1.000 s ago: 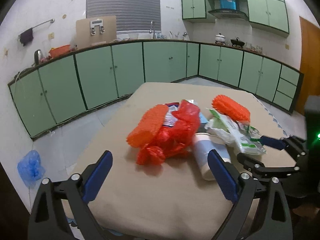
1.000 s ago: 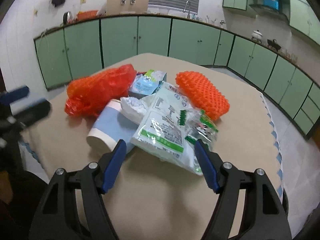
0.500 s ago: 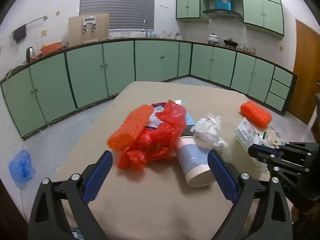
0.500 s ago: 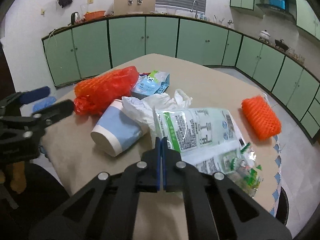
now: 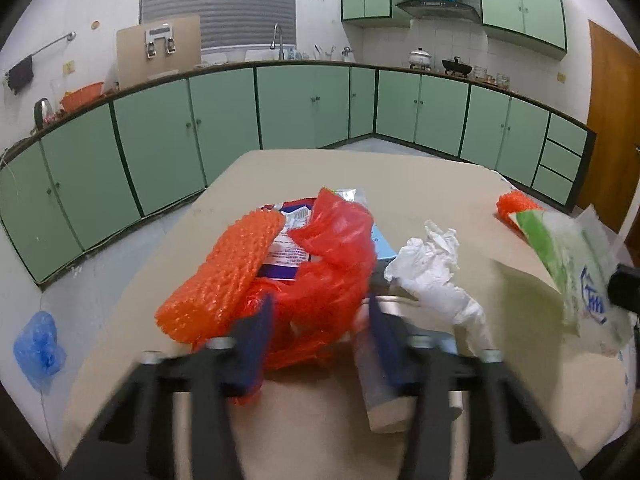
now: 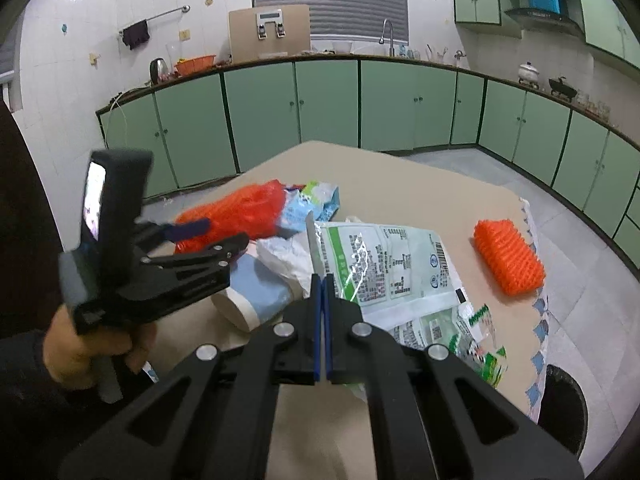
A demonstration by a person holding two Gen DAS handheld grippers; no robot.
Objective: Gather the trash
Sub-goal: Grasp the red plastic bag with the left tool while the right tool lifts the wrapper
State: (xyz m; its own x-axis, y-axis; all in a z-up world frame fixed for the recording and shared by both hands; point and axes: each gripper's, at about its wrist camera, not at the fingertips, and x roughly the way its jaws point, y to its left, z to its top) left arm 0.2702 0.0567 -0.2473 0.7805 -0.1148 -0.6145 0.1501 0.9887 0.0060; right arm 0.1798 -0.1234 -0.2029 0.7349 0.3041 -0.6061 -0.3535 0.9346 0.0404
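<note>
Trash lies on a beige table point(image 5: 420, 184). My right gripper point(image 6: 322, 280) is shut on the edge of a green-and-white plastic wrapper point(image 6: 384, 264) and holds it lifted; the wrapper also shows in the left wrist view point(image 5: 572, 264). My left gripper point(image 5: 320, 316) is blurred, its jaws partly closed around a red plastic bag point(image 5: 332, 256), beside an orange foam net point(image 5: 228, 276). A blue-and-white paper cup point(image 6: 256, 300) lies on its side with crumpled white tissue point(image 5: 432, 268) next to it. The left gripper also shows in the right wrist view point(image 6: 224, 240).
A second orange foam net point(image 6: 508, 256) lies at the table's right edge. A black trash bin point(image 6: 560, 408) stands on the floor past the right corner. A blue bag point(image 5: 38, 348) lies on the floor at left. Green cabinets point(image 5: 304, 108) line the walls.
My left gripper has moved forward onto the red bag and its jaws have narrowed. My right gripper, shut on the wrapper since half a second ago, has lifted it up and to the right.
</note>
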